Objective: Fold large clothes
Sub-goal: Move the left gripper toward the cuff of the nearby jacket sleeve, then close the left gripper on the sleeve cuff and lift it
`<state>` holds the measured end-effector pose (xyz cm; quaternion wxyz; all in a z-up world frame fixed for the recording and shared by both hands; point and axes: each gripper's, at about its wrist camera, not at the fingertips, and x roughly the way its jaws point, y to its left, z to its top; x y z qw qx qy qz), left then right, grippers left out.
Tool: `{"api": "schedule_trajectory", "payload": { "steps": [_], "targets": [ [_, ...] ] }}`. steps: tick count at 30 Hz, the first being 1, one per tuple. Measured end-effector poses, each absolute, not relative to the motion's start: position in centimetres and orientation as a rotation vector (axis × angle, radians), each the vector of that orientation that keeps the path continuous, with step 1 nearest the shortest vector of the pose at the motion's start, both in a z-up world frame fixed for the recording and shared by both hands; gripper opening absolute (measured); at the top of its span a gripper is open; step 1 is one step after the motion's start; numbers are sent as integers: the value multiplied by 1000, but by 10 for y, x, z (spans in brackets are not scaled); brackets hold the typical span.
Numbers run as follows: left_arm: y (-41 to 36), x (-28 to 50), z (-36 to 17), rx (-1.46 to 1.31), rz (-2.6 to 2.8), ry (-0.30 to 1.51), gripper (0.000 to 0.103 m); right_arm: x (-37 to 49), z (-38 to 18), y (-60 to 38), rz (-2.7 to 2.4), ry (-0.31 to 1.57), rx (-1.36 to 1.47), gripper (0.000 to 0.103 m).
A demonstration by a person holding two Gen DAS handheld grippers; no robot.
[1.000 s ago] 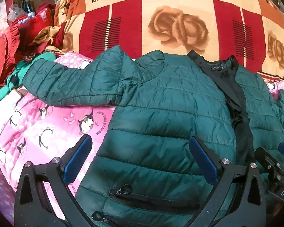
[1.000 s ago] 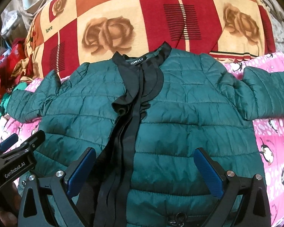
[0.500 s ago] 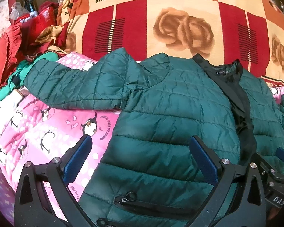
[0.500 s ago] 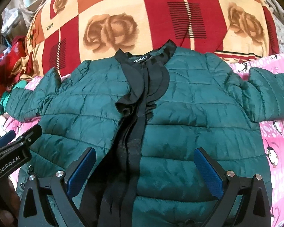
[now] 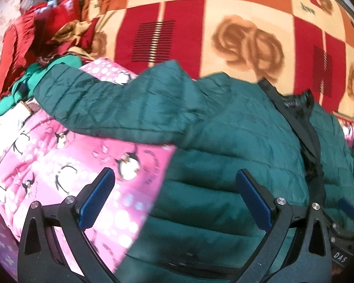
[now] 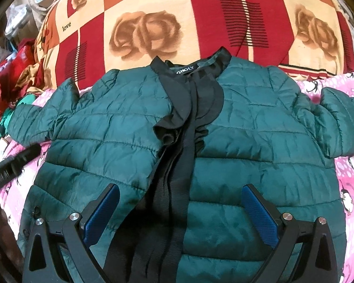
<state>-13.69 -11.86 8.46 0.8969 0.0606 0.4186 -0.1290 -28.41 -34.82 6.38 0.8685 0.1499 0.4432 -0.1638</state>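
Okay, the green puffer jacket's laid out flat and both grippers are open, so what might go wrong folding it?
The jacket looks slick and puffy, so a pinch by the left gripper or right gripper may slip. The loose black placket could bunch up. A low grab might also catch the pink penguin blanket.

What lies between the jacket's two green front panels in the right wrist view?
In the right wrist view, a black ruffled placket runs down the green jacket from collar to hem, between its two front panels. The open right gripper straddles it.
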Motion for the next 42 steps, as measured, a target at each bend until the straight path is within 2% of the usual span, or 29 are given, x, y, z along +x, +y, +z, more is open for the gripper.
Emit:
{"api": "schedule_trajectory", "payload": {
  "steps": [28, 30, 38, 42],
  "targets": [
    [77, 26, 91, -158, 86, 867, 102, -278, 57, -345, -313, 941, 314, 102],
    [86, 37, 91, -184, 107, 852, 97, -279, 57, -345, -314, 941, 320, 102],
    [100, 81, 84, -206, 203, 837, 96, -279, 57, -342, -307, 955, 315, 102],
    [101, 96, 76, -228, 199, 849, 81, -277, 55, -341, -304, 961, 312, 102]
  ]
}}
